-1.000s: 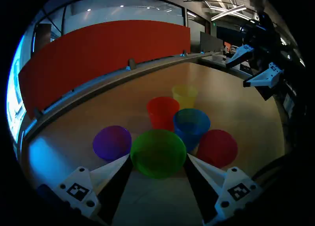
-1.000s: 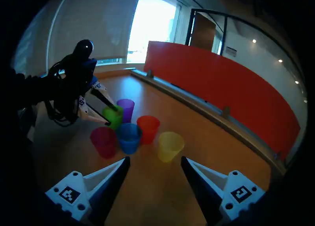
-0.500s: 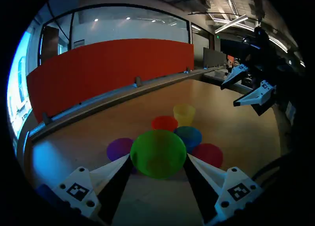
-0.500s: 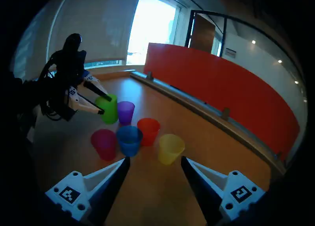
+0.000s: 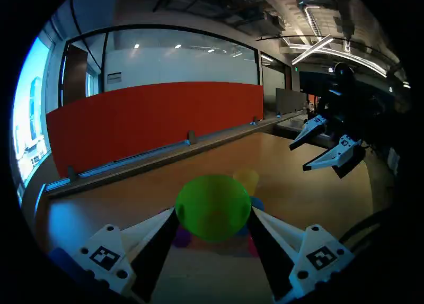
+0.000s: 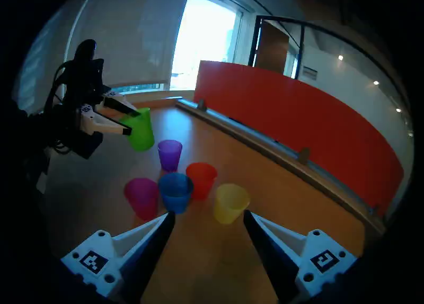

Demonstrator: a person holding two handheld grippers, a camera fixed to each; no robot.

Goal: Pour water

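Green plastic, lifted clear of the wooden table point(image 6: 312, 208): the green cup point(image 6: 141, 132) hangs roughly upright between the two fingers of the left gripper point(image 5: 212, 214), which presses on it from both sides, up beside a huddle of five other cups. In the right gripper view the purple cup point(image 6: 170, 154) stands nearest to it. Next come the red cup point(image 6: 201, 179), blue cup point(image 6: 175, 191), magenta cup point(image 6: 141, 197) and yellow cup point(image 6: 231, 202), all packed close together. The right gripper point(image 6: 208, 215) hovers at the near side of the cluster, its fingers spread wide with nothing between them. Whether the green cup holds any water cannot be told from either view.

The likeliest trouble is a misplaced stream. With the receiving cups grouped so tightly, a tilt begun a little off line would probably send water into a neighbour or onto the wood. The thin, smooth walls may also flex or slide in the pinch as the cup tips. A low pass could topple the light purple cup, and the rest with it.

Room is generous elsewhere. Bare tabletop opens on the yellow cup's side, as far as the rail point(image 6: 265, 145) and red partition point(image 6: 297, 108) that close the table's far edge. The right gripper stands well apart from the left, out of the likely pouring path.
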